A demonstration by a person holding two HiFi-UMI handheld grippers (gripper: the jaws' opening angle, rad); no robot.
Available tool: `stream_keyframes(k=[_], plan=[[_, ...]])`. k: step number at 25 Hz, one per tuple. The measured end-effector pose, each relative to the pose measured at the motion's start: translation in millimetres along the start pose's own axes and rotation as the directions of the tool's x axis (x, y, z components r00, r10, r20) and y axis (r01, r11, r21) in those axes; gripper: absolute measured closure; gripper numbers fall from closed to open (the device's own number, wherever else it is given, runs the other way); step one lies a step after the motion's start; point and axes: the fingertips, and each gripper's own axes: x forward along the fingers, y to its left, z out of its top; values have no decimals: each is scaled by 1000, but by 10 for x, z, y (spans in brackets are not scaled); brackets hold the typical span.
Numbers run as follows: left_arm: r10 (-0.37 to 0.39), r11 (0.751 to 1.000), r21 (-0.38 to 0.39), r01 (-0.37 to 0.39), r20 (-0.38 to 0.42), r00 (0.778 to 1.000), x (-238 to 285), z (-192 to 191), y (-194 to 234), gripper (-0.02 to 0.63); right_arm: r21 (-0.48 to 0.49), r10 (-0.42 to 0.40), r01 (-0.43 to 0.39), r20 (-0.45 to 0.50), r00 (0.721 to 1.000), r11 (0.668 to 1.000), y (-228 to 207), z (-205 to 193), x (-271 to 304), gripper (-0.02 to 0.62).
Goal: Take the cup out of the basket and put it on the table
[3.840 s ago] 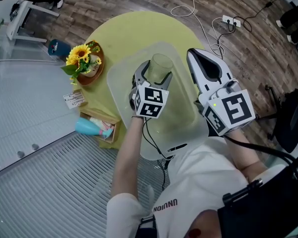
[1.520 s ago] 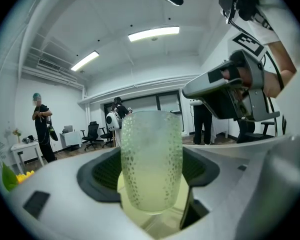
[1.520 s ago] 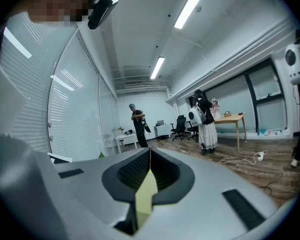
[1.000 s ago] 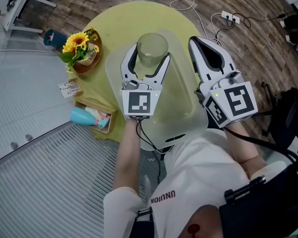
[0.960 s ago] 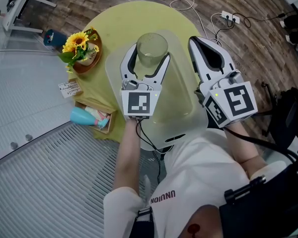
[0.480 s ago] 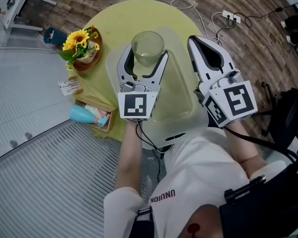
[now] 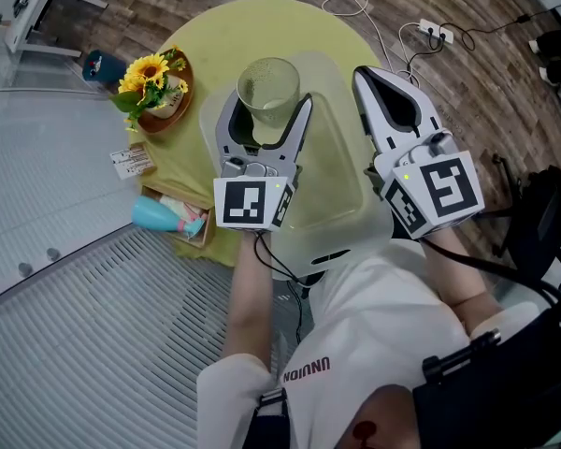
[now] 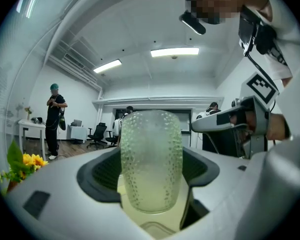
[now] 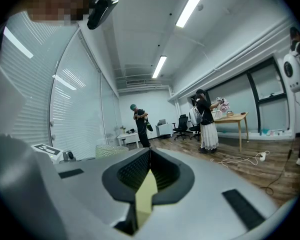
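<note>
Presently: left hand-held gripper [image 7: 266,108] is clamped on the cup [image 7: 267,80], one jaw on each side of its pebbled wall. The grip sits low on the body, so most of the cup stands above the jaws. Cup upright, mouth up. Probably held that way so it can go down flat on its base.

From the head view the cup hangs over the far left corner of the translucent basket [image 7: 353,187], which stands on the round yellow surface [image 7: 262,21].

Right hand-held gripper [image 7: 364,79]: jaws together, nothing between them but a sliver of yellow showing through. It hovers at the basket's right rim, likely parked clear of the lift.

Bare yellow lies beyond the basket. The left edge is taken by a sunflower pot [image 7: 155,94], so the far side looks the easier landing.

Hard to read:
- Whether the cup's base is clear of the basket rim; the steep downward view gives no height.
- The greenish tint low in the cup: liquid, or the surface seen through glass, cannot tell.
- The basket's near rim, covered by the hand-held grippers and the person's shirt.
</note>
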Motion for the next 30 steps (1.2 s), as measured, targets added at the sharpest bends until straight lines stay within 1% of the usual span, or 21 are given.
stream_keyframes(k=[3,12,20,26,30], plan=[[6,999,-42,-6,12,1000,-21,5,37,239,-2,2,-2,0,1000,1000,10,-7,4,575],[24,992,-122,-21,22,999,-77,1,88,239,-6,2,-2,-6,1000,1000,10,-8,0,575],[42,984,-176,-36,30,999,-146,-1,102,239,-13,4,-5,-18,1000,1000,18,-35,-9,575],[62,972,-230,-51,42,997,-194,3,155,239,-32,-1,0,-32,999,999,19,-54,-1,577],[63,970,-236,-51,43,997,-212,3,159,239,-48,-5,4,-35,999,999,17,-50,0,577]])
